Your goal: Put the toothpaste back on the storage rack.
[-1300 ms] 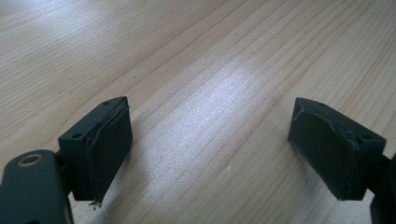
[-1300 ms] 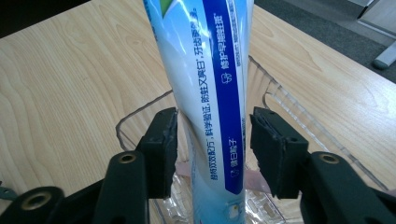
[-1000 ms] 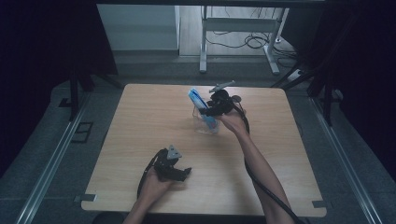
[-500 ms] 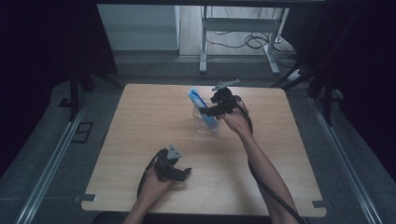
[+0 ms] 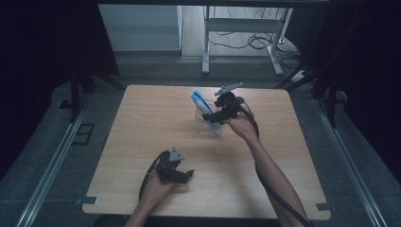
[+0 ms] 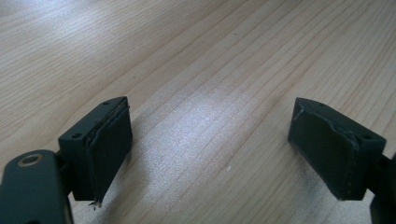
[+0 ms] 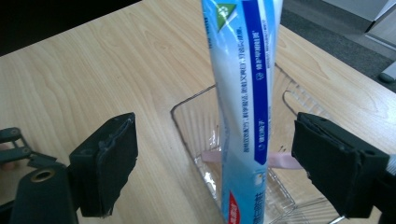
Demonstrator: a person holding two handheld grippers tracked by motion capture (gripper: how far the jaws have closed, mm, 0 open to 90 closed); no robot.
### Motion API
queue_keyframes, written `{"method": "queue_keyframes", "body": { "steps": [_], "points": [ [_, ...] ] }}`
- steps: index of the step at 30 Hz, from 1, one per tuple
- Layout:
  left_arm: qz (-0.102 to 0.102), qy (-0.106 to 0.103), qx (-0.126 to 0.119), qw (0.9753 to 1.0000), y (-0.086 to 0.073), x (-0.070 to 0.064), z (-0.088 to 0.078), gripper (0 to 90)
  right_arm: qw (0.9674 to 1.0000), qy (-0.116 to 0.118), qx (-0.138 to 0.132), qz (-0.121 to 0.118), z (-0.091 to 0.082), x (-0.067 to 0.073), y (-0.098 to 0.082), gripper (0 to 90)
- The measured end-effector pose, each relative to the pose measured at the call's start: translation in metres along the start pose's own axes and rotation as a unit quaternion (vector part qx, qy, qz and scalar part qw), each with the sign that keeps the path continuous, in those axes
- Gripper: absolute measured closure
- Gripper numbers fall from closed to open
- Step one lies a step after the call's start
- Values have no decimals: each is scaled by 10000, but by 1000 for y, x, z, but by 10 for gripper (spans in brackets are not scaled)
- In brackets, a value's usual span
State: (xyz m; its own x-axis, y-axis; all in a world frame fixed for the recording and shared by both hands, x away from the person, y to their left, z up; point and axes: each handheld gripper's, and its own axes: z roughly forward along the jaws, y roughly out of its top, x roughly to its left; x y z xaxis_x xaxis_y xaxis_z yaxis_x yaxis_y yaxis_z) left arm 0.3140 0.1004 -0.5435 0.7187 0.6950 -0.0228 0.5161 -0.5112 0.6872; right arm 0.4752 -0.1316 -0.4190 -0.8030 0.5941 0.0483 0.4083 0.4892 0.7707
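A blue and white toothpaste tube (image 5: 200, 104) (image 7: 245, 93) stands tilted in a clear glass cup (image 5: 207, 127) (image 7: 187, 116) at the table's middle back. A pink strip (image 7: 285, 161) lies at the cup's bottom. My right gripper (image 5: 212, 117) (image 7: 217, 158) is level with the cup, and its jaws have just been opening. The tube stands between them, and neither pad (image 7: 114, 158) touches it. My left gripper (image 5: 185, 176) (image 6: 210, 154) rests open on the wood near the front edge, nothing between its pads.
The pale wooden table (image 5: 142, 123) has bare room on its left half and right of the cup. A grey floor, cables and a metal stand's legs (image 5: 236, 42) lie beyond the far edge. Dark surroundings flank both sides.
The right gripper's jaws have spread away from the tube, and the hand has drawn back slightly. The tube stays leaning in the cup. The left gripper has not moved.
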Motion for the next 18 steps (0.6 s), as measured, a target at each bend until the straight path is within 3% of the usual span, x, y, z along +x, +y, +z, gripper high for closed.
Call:
{"method": "queue_keyframes", "body": {
  "steps": [9,18],
  "points": [
    [16,4,1,10000,0,0,0,137,10000,47,-4,2,-12,9,-10,119],
    [17,5,3,10000,0,0,0,137,9999,-114,34,-14,-24,15,-24,68]
  ]
}}
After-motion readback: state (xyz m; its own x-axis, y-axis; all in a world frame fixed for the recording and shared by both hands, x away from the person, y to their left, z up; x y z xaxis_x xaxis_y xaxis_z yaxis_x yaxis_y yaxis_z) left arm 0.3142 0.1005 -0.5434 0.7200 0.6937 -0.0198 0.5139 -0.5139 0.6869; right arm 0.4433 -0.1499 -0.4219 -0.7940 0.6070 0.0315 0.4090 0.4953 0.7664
